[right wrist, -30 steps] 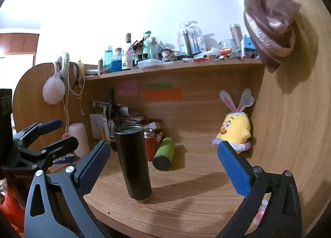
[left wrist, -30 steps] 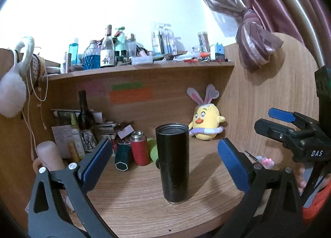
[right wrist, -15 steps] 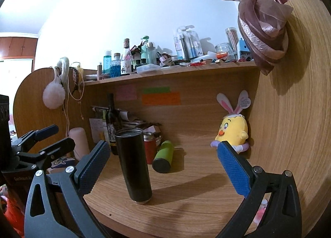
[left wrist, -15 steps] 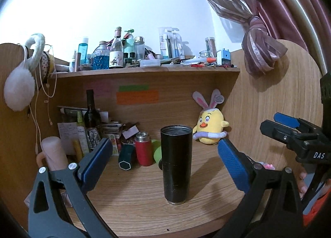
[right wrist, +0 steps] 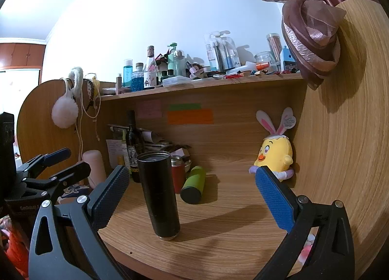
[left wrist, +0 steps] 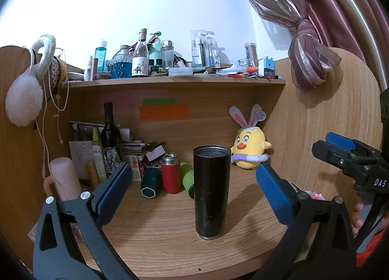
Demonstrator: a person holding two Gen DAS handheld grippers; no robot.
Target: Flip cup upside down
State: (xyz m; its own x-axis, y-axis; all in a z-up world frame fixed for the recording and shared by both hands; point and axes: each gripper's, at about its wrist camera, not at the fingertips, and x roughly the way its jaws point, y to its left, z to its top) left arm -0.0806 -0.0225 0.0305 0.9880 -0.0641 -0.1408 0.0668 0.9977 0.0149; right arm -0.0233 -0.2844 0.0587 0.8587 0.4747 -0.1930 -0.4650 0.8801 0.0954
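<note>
The cup stood upright, mouth up, near the front edge of the desk, untouched, so the task looked to be at the approach, not yet a grasp. The left gripper framed it with jaws spread wide and empty, and the right gripper was likewise released, the cup off to its left. Next, one would need to close on the body and turn it over; the red flask and green bottle crowded behind, while the right side lay open.

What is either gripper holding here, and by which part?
Nothing. Left gripper and right gripper are open; the black cup stands untouched on the desk.
</note>
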